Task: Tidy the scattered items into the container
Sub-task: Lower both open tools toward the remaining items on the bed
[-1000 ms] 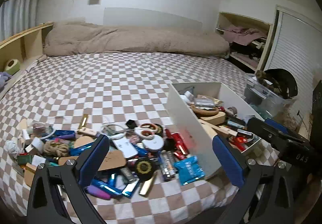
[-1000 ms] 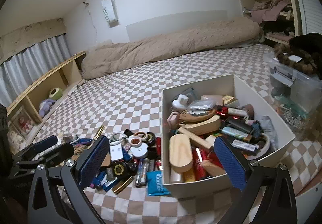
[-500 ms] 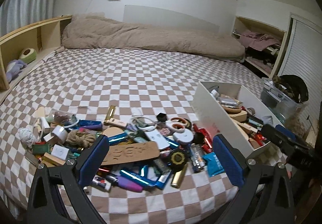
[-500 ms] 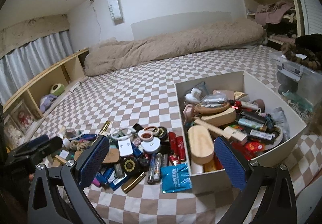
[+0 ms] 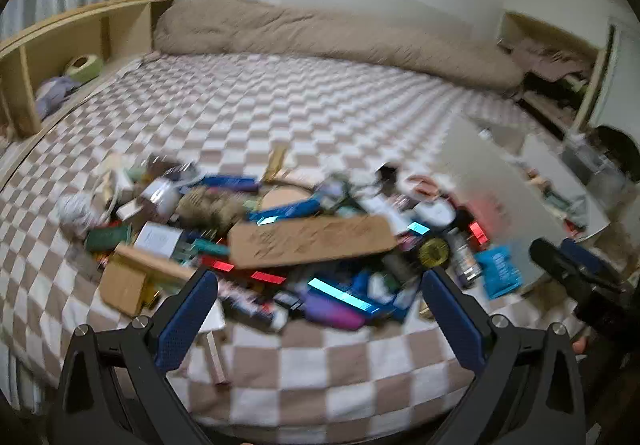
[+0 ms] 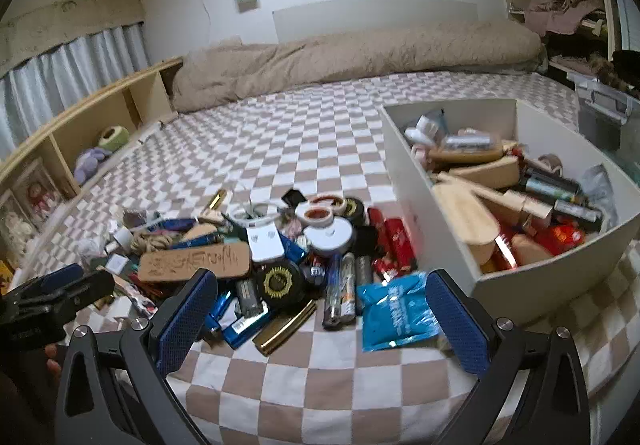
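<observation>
A heap of small items lies on the checkered bed: a brown engraved wooden plaque (image 5: 312, 241) (image 6: 195, 261), a blue foil packet (image 6: 396, 313) (image 5: 499, 272), a black round tin (image 6: 280, 281), tape rolls (image 6: 320, 213) and tubes. The white box (image 6: 424, 229) at the right holds several wooden and packaged things; it also shows blurred in the left wrist view (image 5: 496, 189). My left gripper (image 5: 320, 321) is open and empty just before the heap. My right gripper (image 6: 320, 321) is open and empty over the heap's near edge.
A rolled beige duvet (image 6: 360, 61) lies along the far side of the bed. A wooden shelf unit (image 6: 80, 133) runs along the left. A clear plastic bin (image 6: 604, 113) stands to the right of the box. The bed's front edge (image 6: 320, 405) is close below the grippers.
Both grippers swung left, so the heap sits more central and the box further right. The left wrist view is now motion-blurred. Both stay open and empty.
</observation>
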The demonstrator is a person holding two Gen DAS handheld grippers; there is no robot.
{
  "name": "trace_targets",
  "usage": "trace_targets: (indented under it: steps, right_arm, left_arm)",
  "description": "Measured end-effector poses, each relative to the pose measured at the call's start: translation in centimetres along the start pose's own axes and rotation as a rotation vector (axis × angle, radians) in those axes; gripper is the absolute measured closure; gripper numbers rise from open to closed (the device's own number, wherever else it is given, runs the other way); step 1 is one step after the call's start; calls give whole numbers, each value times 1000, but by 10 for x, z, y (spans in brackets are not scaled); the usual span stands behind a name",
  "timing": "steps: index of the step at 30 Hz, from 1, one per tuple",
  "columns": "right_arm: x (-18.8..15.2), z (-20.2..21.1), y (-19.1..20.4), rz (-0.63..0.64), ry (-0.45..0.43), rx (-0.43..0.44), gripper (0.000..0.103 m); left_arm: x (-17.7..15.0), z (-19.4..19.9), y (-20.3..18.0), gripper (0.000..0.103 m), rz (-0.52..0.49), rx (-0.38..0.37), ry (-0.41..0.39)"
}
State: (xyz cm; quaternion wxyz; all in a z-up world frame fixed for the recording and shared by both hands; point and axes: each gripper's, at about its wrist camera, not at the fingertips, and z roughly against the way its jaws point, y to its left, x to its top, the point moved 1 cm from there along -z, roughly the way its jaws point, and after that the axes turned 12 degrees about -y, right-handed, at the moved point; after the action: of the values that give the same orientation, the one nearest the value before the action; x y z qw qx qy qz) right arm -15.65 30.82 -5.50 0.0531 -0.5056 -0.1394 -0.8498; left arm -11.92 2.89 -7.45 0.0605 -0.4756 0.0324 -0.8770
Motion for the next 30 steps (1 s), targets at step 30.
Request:
trace_targets:
  steps: [30]
  right_arm:
    - [-83,-70,35,71,181,-161,0]
  left_arm:
    - [-80,-60,47,0,-68,193,200]
